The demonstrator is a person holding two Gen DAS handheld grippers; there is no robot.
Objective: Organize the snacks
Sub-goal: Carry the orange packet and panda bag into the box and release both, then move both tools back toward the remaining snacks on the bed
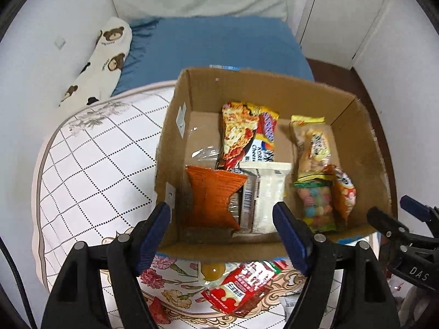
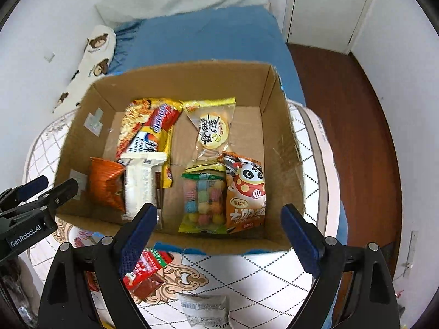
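Both claws hung spread and empty above the cardboard box (image 2: 175,82) on a quilted bed cover (image 2: 247,274): the left gripper (image 1: 222,235) over an orange crinkled packet (image 1: 214,194) and a white wrapped bar (image 1: 269,197), the right gripper (image 2: 219,235) over a clear bag of pastel candy balls (image 2: 203,200) and a glossy panda pouch (image 2: 247,192). Packets apparently lay in two rows to keep kinds together. At six o'clock, outside the box, a red sachet (image 1: 241,288) seemingly awaited sorting.

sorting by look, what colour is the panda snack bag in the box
Orange, with a red spotted panda figure; the panda bag shows best in the right wrist view.
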